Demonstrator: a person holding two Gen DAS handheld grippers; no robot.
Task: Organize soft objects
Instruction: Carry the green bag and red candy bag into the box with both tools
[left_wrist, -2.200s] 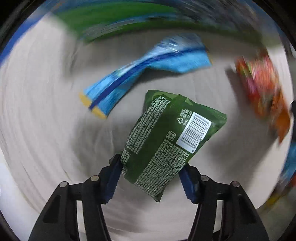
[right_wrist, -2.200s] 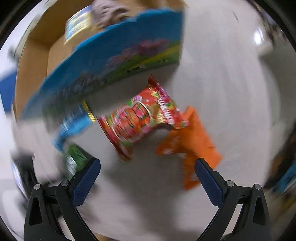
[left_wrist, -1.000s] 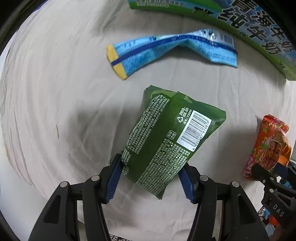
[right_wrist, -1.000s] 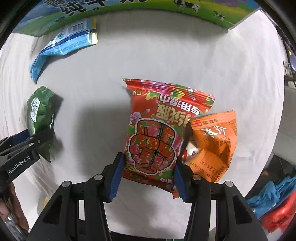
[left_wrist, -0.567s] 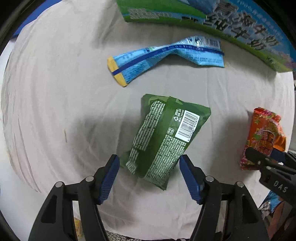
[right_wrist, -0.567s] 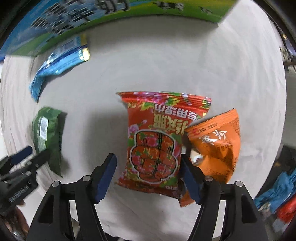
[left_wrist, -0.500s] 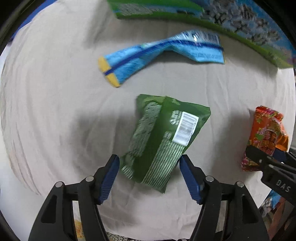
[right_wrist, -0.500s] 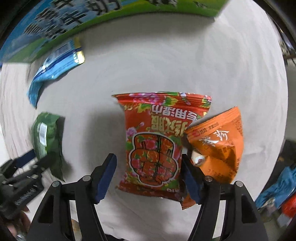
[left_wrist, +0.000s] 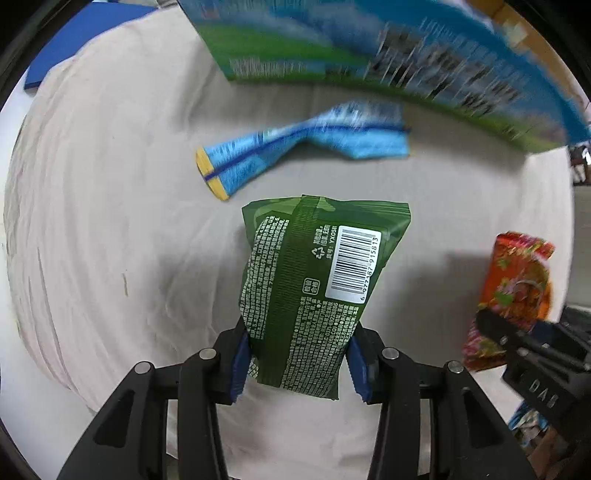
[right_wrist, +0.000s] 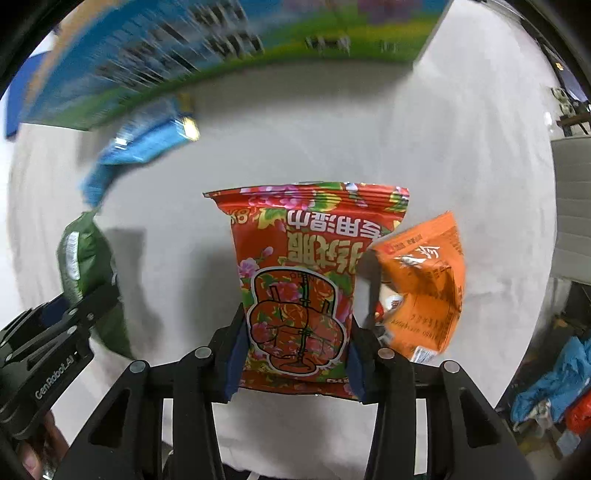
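Left wrist: hand-held gripper (left_wrist: 299, 363) pinching green packet (left_wrist: 314, 288), blue packet (left_wrist: 295, 151) and carton (left_wrist: 369, 55) ahead.

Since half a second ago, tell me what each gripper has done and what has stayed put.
Both grippers closed. The left gripper, then open around the green packet, is now shut on it. The right gripper, open around the red floral packet, is likewise shut on that. The blue packet, the orange packet and the big printed box lie where they were.
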